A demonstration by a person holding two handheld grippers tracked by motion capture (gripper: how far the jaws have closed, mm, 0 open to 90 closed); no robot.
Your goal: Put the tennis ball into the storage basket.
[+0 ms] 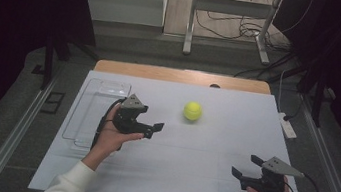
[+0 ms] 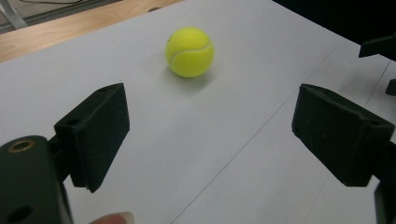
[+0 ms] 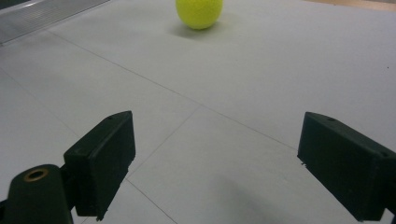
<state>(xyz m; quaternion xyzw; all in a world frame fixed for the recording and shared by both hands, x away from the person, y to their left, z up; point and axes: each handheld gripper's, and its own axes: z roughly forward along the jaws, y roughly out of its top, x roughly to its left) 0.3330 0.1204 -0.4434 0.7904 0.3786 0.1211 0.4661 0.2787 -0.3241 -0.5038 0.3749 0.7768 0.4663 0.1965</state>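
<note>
**Ball still loose, nothing gripped yet**

Early in the job, by the look of it. Yellow tennis ball [image 1: 192,111] sitting free on the white table [image 1: 187,179], a little past centre toward twelve o'clock, touched by nothing. Left gripper [image 1: 152,129] closest to it, just at eight o'clock from the ball, jaws spread wide and aimed that way; through the left gripper view, ball [image 2: 189,51] framed up ahead between the two black jaws, with bare table between. Right gripper [image 1: 245,169] well apart at five o'clock from the ball, near the table's front edge, jaws likewise spread and holding nothing; from its own view, ball [image 3: 199,12] far off at the top.

Clear plastic tray [image 1: 86,114] along the left edge, at nine o'clock from the ball, apparently empty; probably the destination, though only a guess. Left to do, on that reading: close in, pinch the ball, lift, carry it over, release.

Hard to make out: tray walls, nearly invisible against the table. Ball cut off at the top of the right gripper view. Left jaws partly masked by the hand [image 1: 111,138] and gripper body from above. Dark surroundings beyond the table unreadable.
</note>
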